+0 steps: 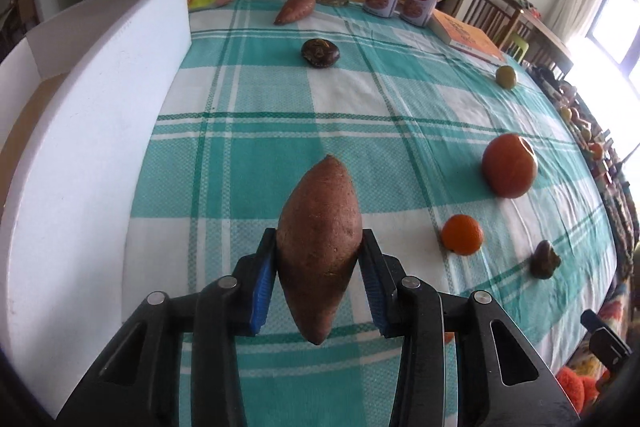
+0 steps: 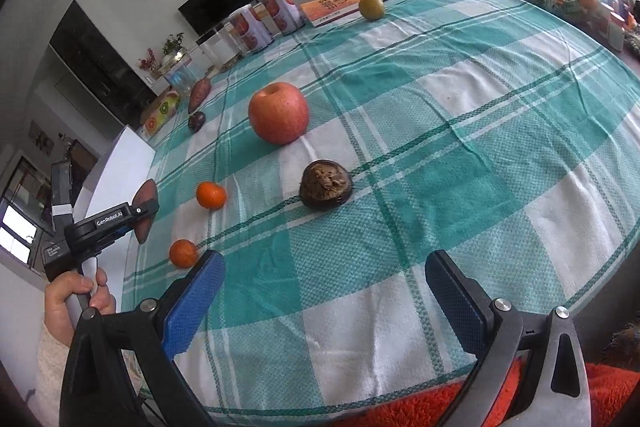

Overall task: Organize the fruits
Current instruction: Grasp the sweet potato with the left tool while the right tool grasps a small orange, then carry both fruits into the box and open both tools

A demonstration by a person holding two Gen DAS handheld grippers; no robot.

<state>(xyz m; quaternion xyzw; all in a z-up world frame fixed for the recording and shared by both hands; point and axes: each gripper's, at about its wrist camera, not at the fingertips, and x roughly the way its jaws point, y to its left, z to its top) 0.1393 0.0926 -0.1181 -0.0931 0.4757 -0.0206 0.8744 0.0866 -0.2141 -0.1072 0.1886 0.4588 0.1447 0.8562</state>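
The left gripper clamps a sweet potato above the checked cloth, beside the white box. The right gripper gapes wide, holding nothing — beyond it 2 oranges, then the apple.

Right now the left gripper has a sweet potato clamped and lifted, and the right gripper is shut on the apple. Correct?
Not quite. The left gripper does clamp the sweet potato, but the right gripper is open and holds nothing; the apple sits on the tablecloth well ahead of it, as the right wrist view shows.
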